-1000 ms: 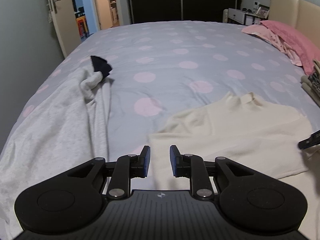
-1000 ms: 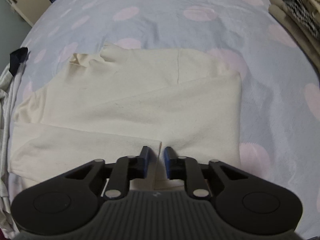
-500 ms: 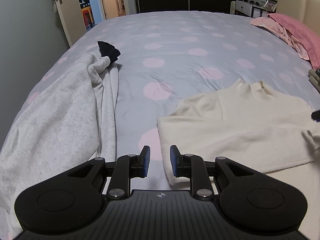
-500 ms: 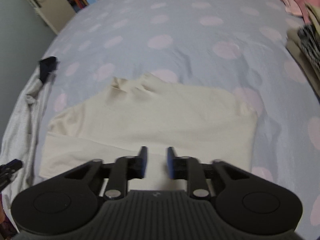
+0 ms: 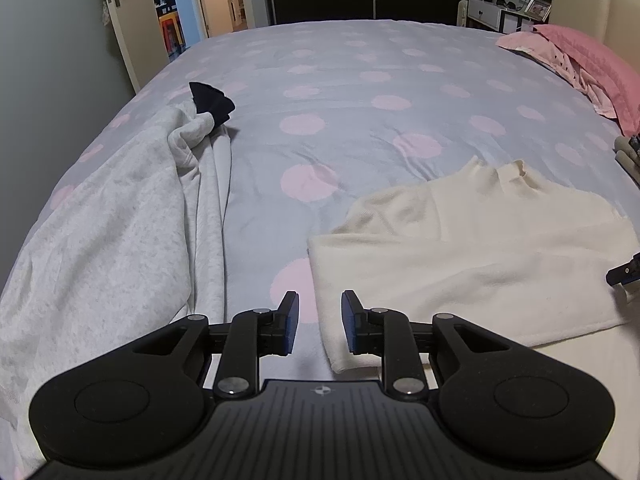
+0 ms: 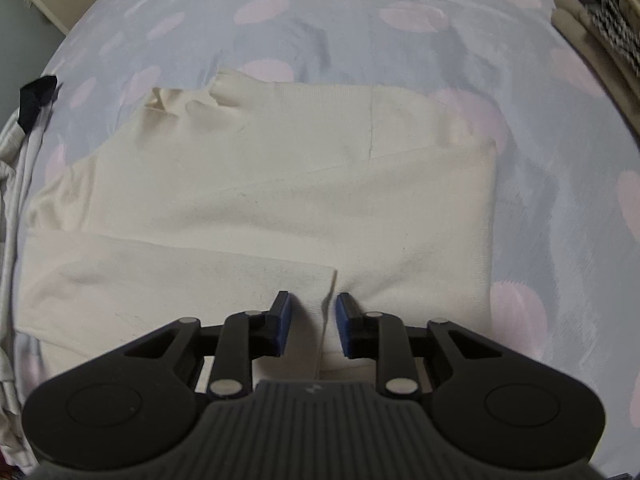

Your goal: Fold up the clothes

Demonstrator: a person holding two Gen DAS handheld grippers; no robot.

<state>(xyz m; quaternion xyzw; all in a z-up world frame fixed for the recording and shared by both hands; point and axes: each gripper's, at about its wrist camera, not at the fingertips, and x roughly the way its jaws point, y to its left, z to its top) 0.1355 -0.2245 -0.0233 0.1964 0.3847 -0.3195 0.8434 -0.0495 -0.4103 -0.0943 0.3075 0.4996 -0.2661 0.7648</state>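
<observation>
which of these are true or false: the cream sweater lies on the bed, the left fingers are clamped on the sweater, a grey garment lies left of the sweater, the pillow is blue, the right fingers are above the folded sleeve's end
1. The cream sweater lies on the dotted bed. True.
2. The left fingers are clamped on the sweater. False: they stand apart with nothing pressed between them, beside the sweater's edge.
3. A grey garment lies left of the sweater. True.
4. The pillow is blue. False: it is pink.
5. The right fingers are above the folded sleeve's end. True.
</observation>
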